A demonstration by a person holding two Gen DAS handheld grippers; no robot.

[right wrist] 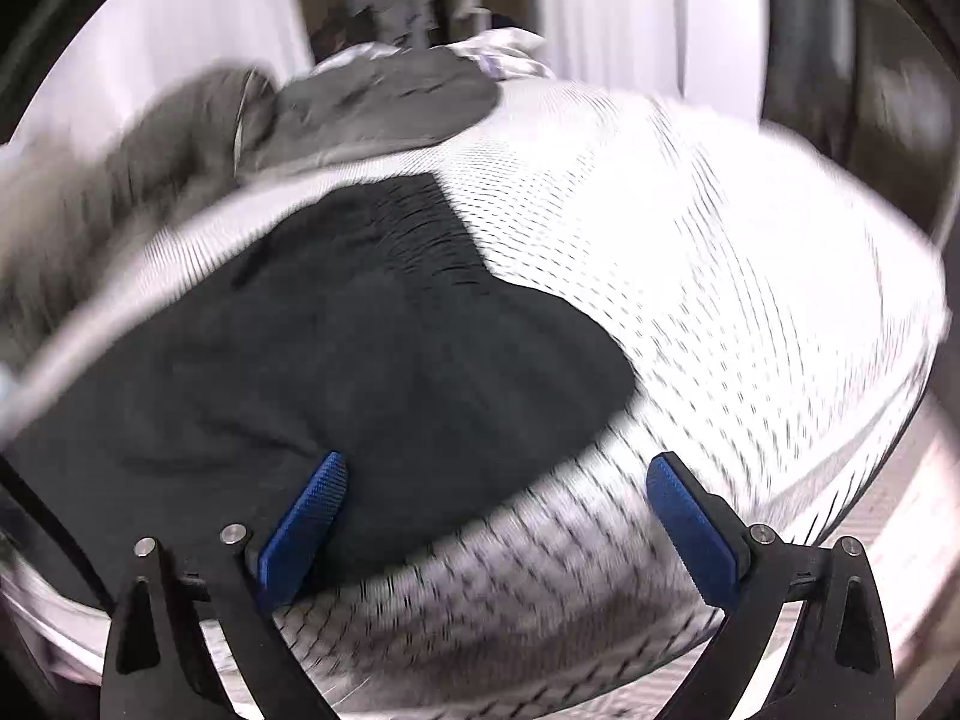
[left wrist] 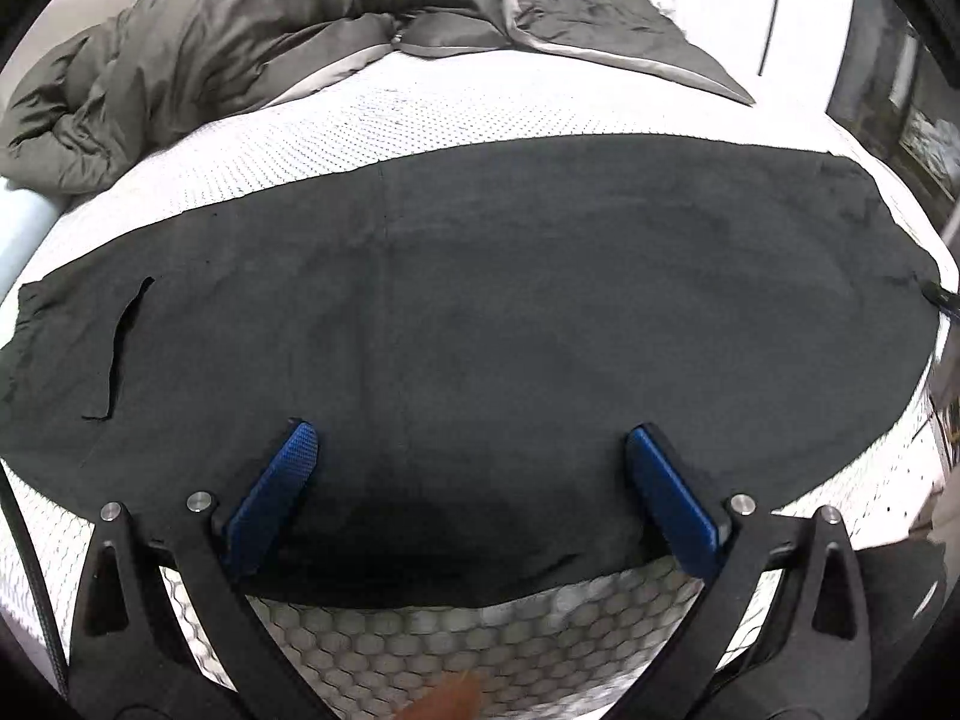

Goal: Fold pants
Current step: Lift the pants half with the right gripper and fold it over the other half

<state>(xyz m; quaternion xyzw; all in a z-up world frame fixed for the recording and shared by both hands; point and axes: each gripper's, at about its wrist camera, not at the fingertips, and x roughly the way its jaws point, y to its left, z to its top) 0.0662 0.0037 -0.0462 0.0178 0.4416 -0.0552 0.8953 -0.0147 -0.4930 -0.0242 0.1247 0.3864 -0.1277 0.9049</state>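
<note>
Black pants flat on white mattress; no readable writing.

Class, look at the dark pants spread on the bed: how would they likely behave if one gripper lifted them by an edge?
The pants would probably droop and fold, since they lie flat and limp, following the mattress. They look thin, so likely light. The matte cloth seems unlikely to slip from the left gripper.

No readable text, label or number anywhere.
</note>
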